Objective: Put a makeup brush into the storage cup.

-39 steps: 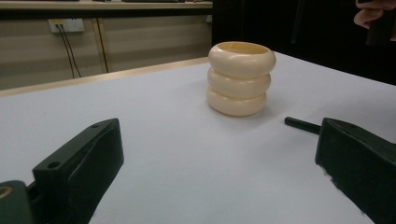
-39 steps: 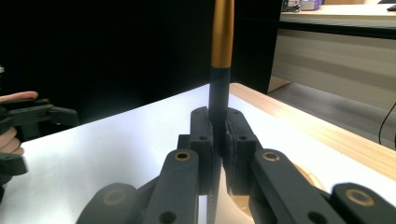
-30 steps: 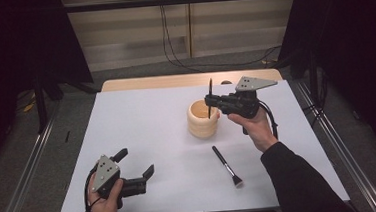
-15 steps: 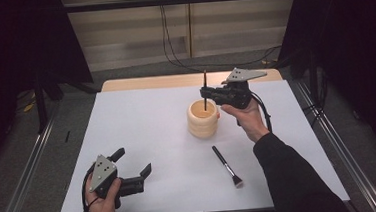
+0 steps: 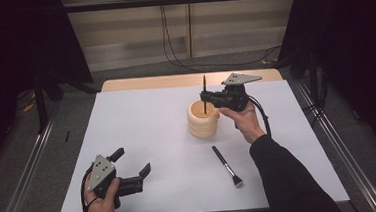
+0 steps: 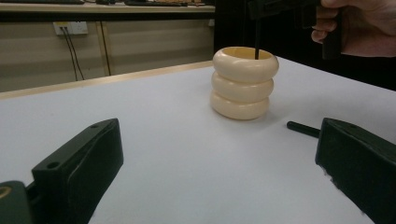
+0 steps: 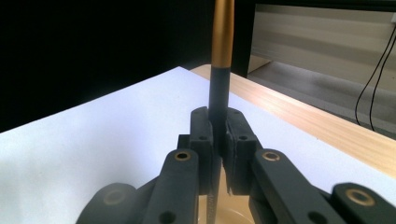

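Since a second ago, the right gripper [image 5: 206, 98] has gone a little lower with its thin brush [image 5: 204, 92], and the brush's bottom end now dips into the cream cup [image 5: 203, 121].

Near the front edge of the white table [image 5: 148, 134], the left gripper [image 5: 134, 161] rests in the person's left hand [image 5: 102, 206]. Its jaws stand wide apart with nothing between them. A bit farther in, a second brush [image 5: 226, 165] lies flat on the table, well apart from that gripper and near the cup. Farther back, the cup stands upright like three stacked rings. Above it, the right gripper's jaws are squeezed tight on the thin brush, which stands straight up.
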Demonstrator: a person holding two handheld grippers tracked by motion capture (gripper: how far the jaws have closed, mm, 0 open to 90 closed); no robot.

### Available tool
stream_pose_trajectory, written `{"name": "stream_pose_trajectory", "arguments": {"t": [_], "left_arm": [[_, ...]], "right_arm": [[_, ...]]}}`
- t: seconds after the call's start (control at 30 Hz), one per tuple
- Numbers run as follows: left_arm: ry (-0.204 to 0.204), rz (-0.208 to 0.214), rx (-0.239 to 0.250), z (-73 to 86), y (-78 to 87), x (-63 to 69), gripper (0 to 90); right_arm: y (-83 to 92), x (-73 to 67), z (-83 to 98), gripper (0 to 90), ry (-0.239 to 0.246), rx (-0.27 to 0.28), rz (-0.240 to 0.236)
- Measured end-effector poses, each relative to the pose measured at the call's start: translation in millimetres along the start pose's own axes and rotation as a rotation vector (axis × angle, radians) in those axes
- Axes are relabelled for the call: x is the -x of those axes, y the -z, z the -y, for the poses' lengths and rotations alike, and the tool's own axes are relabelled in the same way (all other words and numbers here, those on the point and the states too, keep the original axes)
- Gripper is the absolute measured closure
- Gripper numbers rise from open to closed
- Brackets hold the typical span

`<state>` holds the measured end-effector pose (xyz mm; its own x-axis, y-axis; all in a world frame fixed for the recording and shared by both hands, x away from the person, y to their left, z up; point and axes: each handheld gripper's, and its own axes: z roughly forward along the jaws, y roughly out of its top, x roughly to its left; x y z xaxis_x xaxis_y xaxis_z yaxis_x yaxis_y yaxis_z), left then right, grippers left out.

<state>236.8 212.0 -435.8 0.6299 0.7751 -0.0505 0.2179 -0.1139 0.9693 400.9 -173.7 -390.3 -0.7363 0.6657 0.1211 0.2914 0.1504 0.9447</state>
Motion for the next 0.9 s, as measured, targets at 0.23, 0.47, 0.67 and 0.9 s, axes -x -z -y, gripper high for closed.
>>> {"name": "stream_pose_trajectory", "arguments": {"t": [0.23, 0.47, 0.67, 0.9], "left_arm": [[0.005, 0.002, 0.005, -0.1, 0.3, -0.5, 1.0], [0.003, 0.007, -0.001, 0.0, 0.0, -1.1, 1.1], [0.002, 0.011, -0.001, 0.1, 0.0, -1.2, 1.1], [0.004, 0.017, -0.003, 0.6, -0.8, -2.4, 1.3]], "right_arm": [[0.9, 2.2, 10.3, 83.2, -0.013, -0.003, 0.008], [-1.4, 2.5, 15.2, 83.2, -0.023, -0.01, 0.014], [-6.0, 0.7, 20.0, 83.2, -0.019, -0.025, 0.004], [-6.6, 3.1, 26.8, 83.1, -0.033, -0.03, 0.012]]}}
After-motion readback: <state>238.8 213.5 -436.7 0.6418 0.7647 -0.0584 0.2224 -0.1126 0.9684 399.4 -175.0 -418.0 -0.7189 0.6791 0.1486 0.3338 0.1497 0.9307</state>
